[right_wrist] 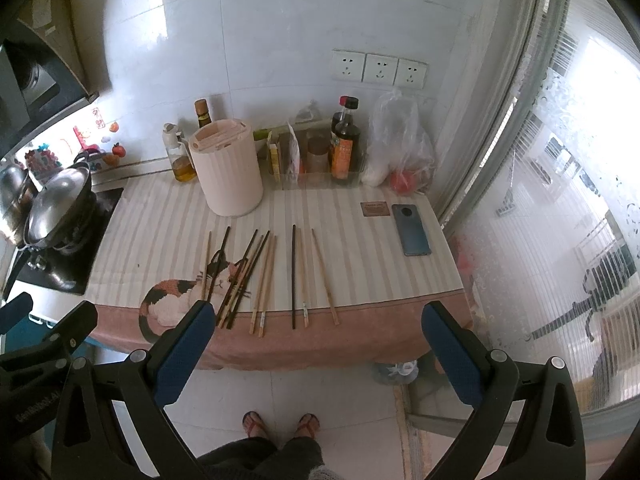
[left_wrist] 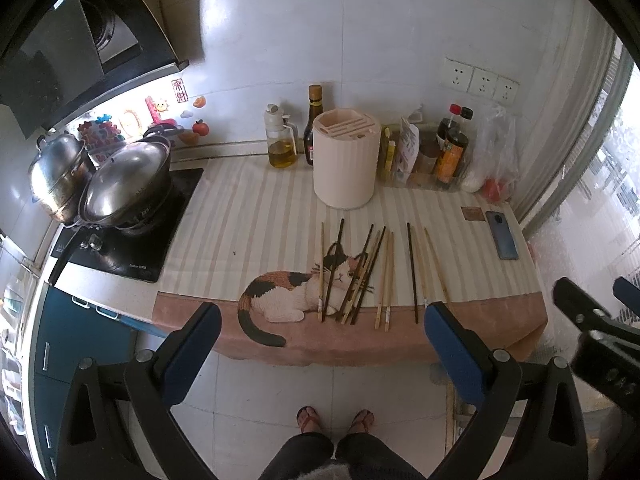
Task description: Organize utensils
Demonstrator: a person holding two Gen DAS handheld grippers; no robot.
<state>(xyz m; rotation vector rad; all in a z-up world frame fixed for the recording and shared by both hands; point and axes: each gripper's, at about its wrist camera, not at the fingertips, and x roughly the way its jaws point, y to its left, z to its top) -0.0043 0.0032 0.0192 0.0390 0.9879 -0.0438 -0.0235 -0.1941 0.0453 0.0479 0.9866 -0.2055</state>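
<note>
The chopsticks [left_wrist: 362, 276] lay loose on the near half of the tabletop [left_wrist: 248, 216], on a striped cloth with a cat picture [left_wrist: 296, 294], their tips pointing roughly away toward the wall. Some were dark, almost black, and others pale wood; a crossed bunch [right_wrist: 244, 276] sat over the cat's head, with a pale pair [right_wrist: 265, 284] beside it and three more spread out to the right [right_wrist: 304, 276]. Behind them, toward the far wall, stood a round cream holder [left_wrist: 346, 158] with slots in its top. How many sticks were in the crossed bunch was hard to make out, since they overlapped. The left gripper [left_wrist: 322, 344] hung in front of the near edge, jaws spread wide and holding nothing. The right gripper [right_wrist: 318, 344] did likewise, jaws wide and empty, and its left finger covered the near ends of the leftmost sticks. A phone [right_wrist: 411, 230] lay at the right of the cloth, well apart from the chopsticks.
</note>
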